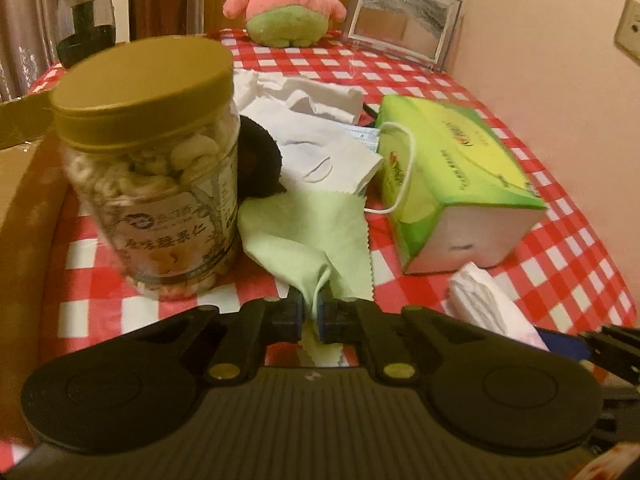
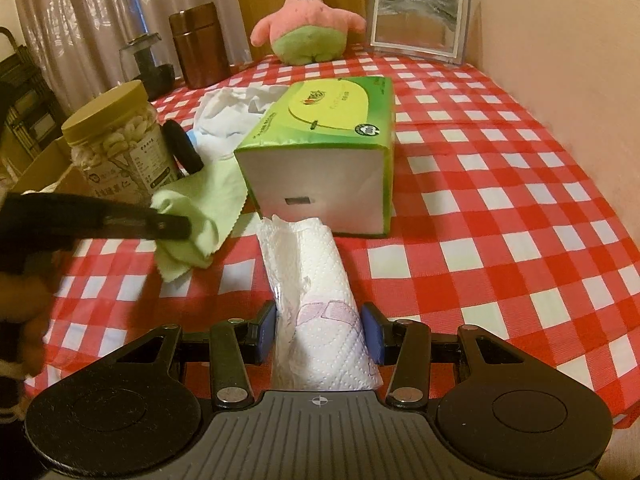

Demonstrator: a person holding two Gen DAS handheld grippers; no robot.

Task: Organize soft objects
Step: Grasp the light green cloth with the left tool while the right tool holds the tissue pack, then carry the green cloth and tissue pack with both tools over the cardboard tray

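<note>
A light green cloth (image 1: 308, 232) lies crumpled on the red-checked tablecloth (image 1: 560, 248), and my left gripper (image 1: 312, 312) is shut on its near corner. The right wrist view shows that gripper (image 2: 176, 226) from the side, with the cloth (image 2: 200, 200) bunched at its tip. My right gripper (image 2: 320, 332) is shut on a white paper towel roll (image 2: 320, 280), which points toward the green tissue box (image 2: 328, 128). White cloths (image 1: 304, 120) and a blue face mask (image 1: 360, 136) lie behind the green cloth. A pink and green plush (image 2: 308, 24) sits at the far edge.
A cashew jar with a gold lid (image 1: 156, 168) stands just left of the green cloth, a black round object (image 1: 256, 160) behind it. An open cardboard box (image 1: 24, 184) is at the left. A picture frame (image 2: 416, 20) and a brown canister (image 2: 198, 44) stand at the back.
</note>
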